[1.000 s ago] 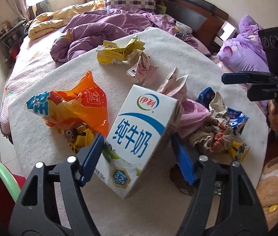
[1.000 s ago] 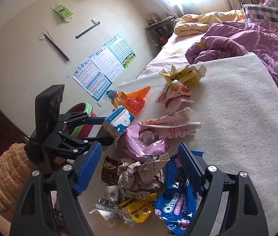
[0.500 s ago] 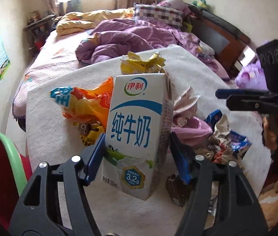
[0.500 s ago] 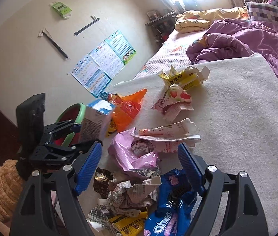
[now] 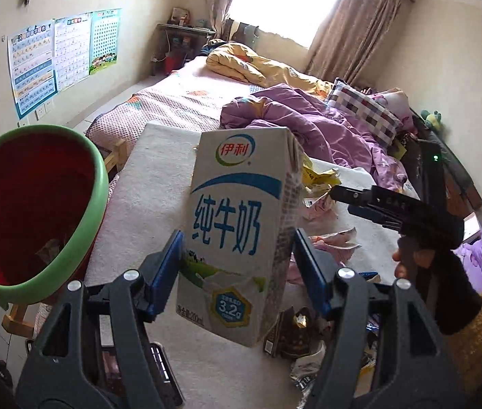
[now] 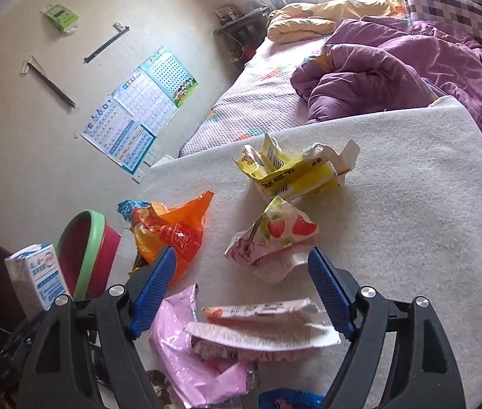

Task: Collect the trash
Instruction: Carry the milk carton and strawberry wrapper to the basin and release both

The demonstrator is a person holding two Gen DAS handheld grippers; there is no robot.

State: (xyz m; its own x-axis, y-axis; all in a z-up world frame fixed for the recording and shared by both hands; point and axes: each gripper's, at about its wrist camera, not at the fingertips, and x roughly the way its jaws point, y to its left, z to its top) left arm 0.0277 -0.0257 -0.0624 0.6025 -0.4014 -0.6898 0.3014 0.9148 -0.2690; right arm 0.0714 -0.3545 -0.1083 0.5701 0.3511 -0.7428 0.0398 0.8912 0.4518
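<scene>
Here the milk box (image 5: 237, 235) is squeezed between the left claw's (image 5: 237, 269) blue pads, up above the white mat (image 5: 149, 187), near the red bin (image 5: 33, 204) on the left. Wrappers (image 6: 275, 242) lie on the mat by the bed (image 6: 394, 64). The box hides some trash. The right claw (image 6: 241, 293) hangs wide and empty over the pink wrappers.
</scene>
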